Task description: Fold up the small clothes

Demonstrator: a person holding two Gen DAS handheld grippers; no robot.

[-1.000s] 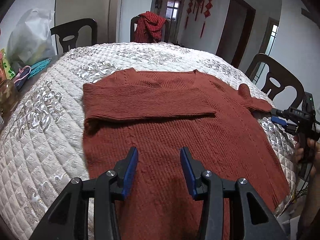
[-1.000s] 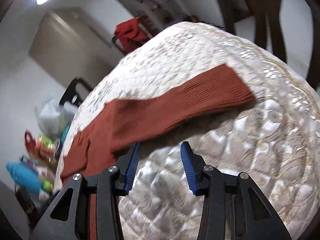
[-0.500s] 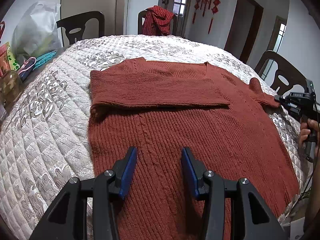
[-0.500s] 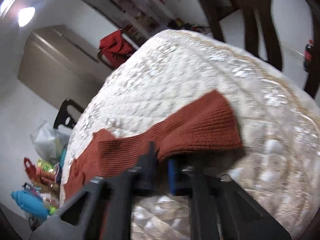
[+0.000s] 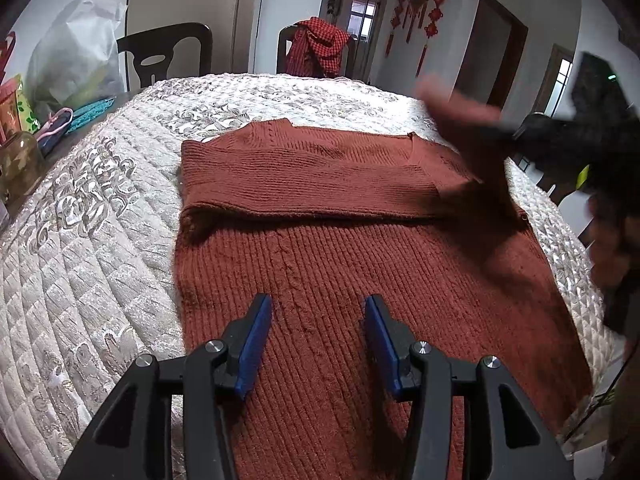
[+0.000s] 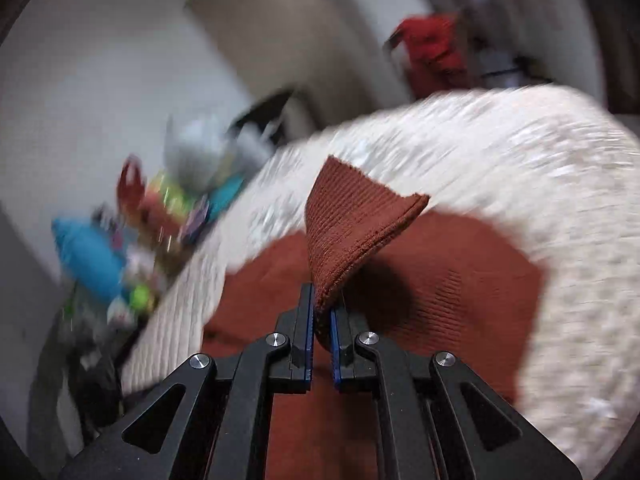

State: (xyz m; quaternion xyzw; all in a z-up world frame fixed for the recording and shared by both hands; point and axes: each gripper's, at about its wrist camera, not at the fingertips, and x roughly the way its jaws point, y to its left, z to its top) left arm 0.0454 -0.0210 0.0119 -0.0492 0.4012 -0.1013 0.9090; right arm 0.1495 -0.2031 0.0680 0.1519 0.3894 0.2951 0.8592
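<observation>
- Here, a rust-red knitted sweater [image 5: 360, 248] lies flat on the cream quilted table cover [image 5: 92, 240], its hem toward the left wrist camera and its V-neck at 12 o'clock.
- One sleeve [image 5: 304, 184] is folded across the chest, running from 9 o'clock to 3 o'clock.
- The left gripper [image 5: 318, 334] hangs over the lower body of the sweater with its blue-padded jaws spread wide and nothing between them.
- The right gripper [image 6: 322, 326] has its jaws pinched on the cuff of the other sleeve [image 6: 352, 232]; the ribbed cuff stands up out of the jaws toward 12 o'clock, above the sweater.
- In the left wrist view that lifted sleeve [image 5: 468, 128] shows as a blurred shape at 2 o'clock, above the shoulder of the sweater, with the dark body of the right gripper beside it.
- A red checked garment [image 5: 316, 46] hangs on a chair at 12 o'clock beyond the table.
- A white plastic bag [image 5: 72, 56] and colourful packets [image 5: 16, 108] sit at 10 o'clock by the table edge.
</observation>
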